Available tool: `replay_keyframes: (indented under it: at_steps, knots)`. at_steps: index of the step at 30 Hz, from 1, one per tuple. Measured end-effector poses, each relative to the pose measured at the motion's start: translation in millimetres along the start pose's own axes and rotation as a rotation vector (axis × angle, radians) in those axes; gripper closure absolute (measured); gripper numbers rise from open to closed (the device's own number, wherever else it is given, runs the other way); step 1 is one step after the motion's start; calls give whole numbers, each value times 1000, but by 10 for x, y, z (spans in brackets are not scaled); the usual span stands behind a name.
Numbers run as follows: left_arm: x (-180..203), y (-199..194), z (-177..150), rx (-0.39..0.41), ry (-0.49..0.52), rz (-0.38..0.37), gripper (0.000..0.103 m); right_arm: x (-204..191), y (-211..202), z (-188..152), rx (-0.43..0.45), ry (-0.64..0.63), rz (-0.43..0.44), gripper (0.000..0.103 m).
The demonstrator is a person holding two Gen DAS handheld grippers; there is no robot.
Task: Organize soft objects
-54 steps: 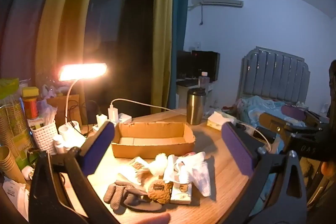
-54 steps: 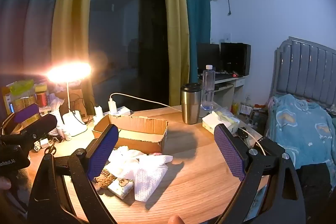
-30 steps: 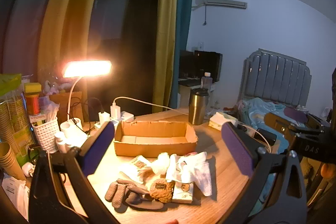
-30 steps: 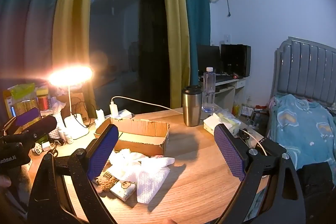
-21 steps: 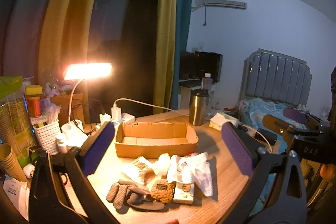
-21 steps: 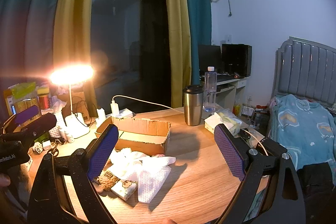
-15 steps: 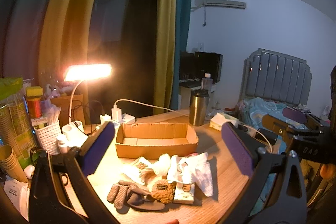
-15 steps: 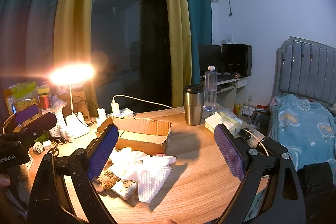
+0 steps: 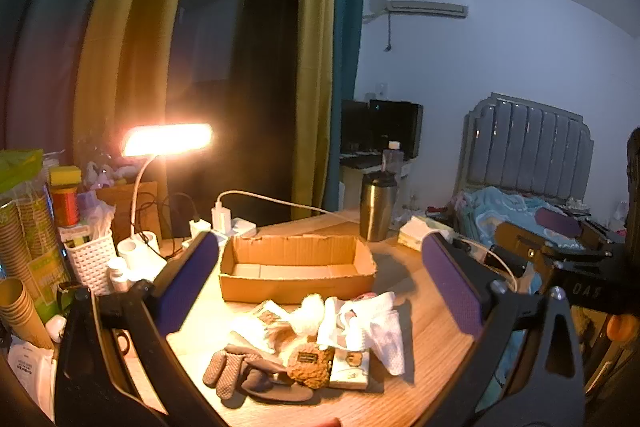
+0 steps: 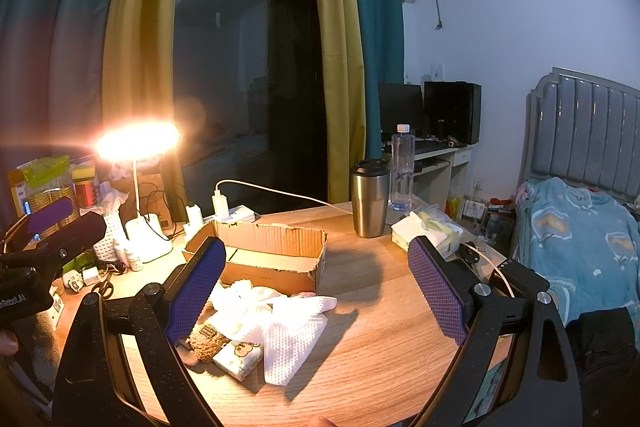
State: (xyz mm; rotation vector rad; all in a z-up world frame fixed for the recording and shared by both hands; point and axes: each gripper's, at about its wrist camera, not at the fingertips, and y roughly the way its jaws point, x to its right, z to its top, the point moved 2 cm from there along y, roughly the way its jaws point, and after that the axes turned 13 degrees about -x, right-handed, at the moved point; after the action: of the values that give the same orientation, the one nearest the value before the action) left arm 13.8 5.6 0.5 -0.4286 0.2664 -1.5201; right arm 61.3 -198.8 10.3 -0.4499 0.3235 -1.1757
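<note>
A pile of soft things lies on the wooden table point(image 9: 432, 343): brown knitted gloves point(image 9: 240, 373), a brown fuzzy pouch point(image 9: 311, 367), a small bear-print pack point(image 9: 352, 367) and white cloths point(image 9: 376, 323). Behind them stands an empty open cardboard box point(image 9: 296, 269). My left gripper point(image 9: 320, 279) is open and empty, held above the pile. My right gripper point(image 10: 316, 291) is open and empty, to the right of the pile point(image 10: 276, 327) and box point(image 10: 264, 255). The left gripper's body shows at the right wrist view's left edge point(image 10: 44, 259).
A lit desk lamp point(image 9: 168, 143), a white basket point(image 9: 90, 259), paper cups point(image 9: 20, 307) and chargers crowd the table's left. A steel tumbler point(image 9: 378, 205) and tissue pack point(image 10: 432, 229) stand at the back right. A cable point(image 10: 492, 259) runs off the right edge. A bed point(image 10: 580, 227) lies beyond.
Both grippers have drifted slightly, so the pile and box shift a little in view. Both stay open and empty. Nothing on the table has moved.
</note>
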Motion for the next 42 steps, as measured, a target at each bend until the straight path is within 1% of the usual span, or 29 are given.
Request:
replay_keyframes:
  at_steps: [42]
  knots:
    - [12,-14,-9,2,7,-5,1,-9,-34,-27,0,-2,4,9]
